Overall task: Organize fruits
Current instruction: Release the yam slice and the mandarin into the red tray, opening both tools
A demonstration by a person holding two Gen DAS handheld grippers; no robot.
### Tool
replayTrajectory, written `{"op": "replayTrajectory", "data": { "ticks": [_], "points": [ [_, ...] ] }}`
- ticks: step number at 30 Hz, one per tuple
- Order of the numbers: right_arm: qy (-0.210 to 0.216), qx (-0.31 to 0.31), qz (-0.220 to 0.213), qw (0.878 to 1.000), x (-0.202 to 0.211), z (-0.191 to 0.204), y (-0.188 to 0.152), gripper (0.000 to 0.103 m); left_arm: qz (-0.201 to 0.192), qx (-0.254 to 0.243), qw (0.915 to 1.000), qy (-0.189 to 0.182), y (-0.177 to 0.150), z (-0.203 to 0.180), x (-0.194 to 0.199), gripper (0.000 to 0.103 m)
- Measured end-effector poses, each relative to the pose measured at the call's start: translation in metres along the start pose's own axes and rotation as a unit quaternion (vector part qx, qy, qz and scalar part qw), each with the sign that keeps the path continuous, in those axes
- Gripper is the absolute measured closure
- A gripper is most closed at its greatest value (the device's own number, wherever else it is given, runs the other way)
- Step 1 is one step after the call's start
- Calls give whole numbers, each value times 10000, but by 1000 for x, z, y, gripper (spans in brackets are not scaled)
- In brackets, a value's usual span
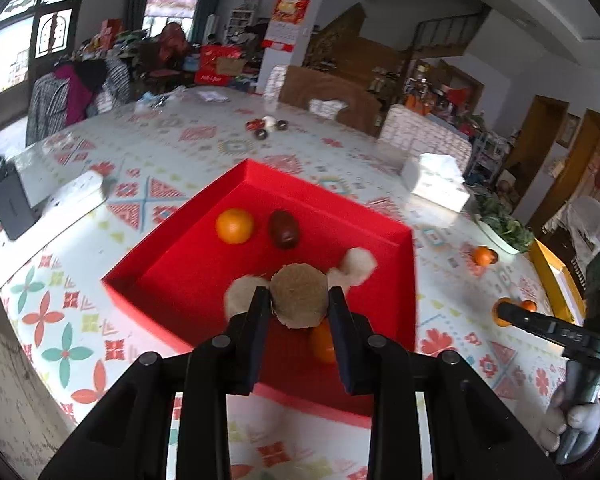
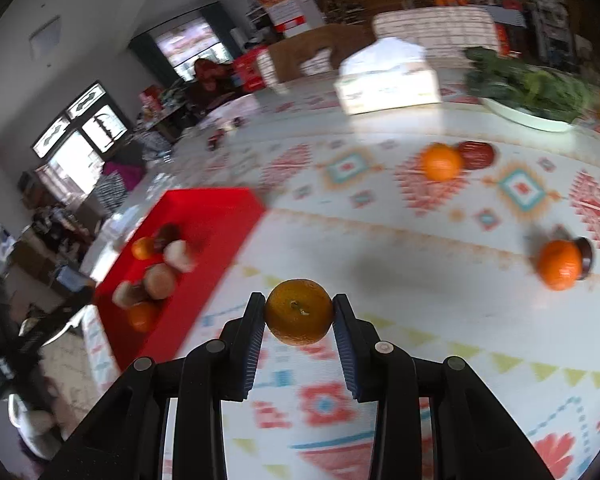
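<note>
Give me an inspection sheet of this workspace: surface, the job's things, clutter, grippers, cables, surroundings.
Surface: table under a patterned cloth.
Job's things: red box holding an orange, a dark red fruit and pale brown round fruits; two loose oranges on the cloth, each beside a dark red fruit.
Clutter: tissue box, plate of greens, toy car.
Grippers: left gripper shut on a brown round fruit above the box; right gripper shut on a mandarin above the cloth.
Cables: white power strip; cable itself nothing seen.
Surroundings: cluttered room, windows, staircase.
</note>
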State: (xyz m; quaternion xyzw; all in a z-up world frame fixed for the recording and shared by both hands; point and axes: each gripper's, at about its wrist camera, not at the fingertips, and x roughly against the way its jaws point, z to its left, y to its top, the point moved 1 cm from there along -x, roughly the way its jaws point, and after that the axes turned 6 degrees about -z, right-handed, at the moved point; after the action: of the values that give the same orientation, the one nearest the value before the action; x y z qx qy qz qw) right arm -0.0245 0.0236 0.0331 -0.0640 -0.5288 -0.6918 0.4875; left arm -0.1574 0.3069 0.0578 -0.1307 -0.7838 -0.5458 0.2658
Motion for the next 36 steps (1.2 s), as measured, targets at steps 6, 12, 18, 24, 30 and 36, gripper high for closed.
{"op": "replayTrajectory", "data": {
  "ticks": [6, 12, 18, 24, 30, 36],
  "points": [
    [529, 288, 197, 9980, -15, 58, -3, 65, 193, 99, 9998, 24, -8, 11, -14, 74],
    [744, 669, 393, 9942, -36, 101, -6, 65, 333, 148, 9993, -31, -13, 15, -29, 74],
    [827, 788, 528, 9920, -62, 124, 8, 65, 323, 31, 9993, 168, -13, 15, -37, 71],
    [770, 912, 588, 9911, -100, 146, 34, 65, 332, 87, 9994, 105, -7, 22, -41, 53],
    [569, 907, 835, 9907, -149, 150, 49, 65, 239, 319, 9992, -32, 6, 39, -36, 48],
    [396, 871, 922, 9911, -174, 147, 54, 65, 197, 495, 9986, -36, 11, 53, -37, 47]
  ]
}}
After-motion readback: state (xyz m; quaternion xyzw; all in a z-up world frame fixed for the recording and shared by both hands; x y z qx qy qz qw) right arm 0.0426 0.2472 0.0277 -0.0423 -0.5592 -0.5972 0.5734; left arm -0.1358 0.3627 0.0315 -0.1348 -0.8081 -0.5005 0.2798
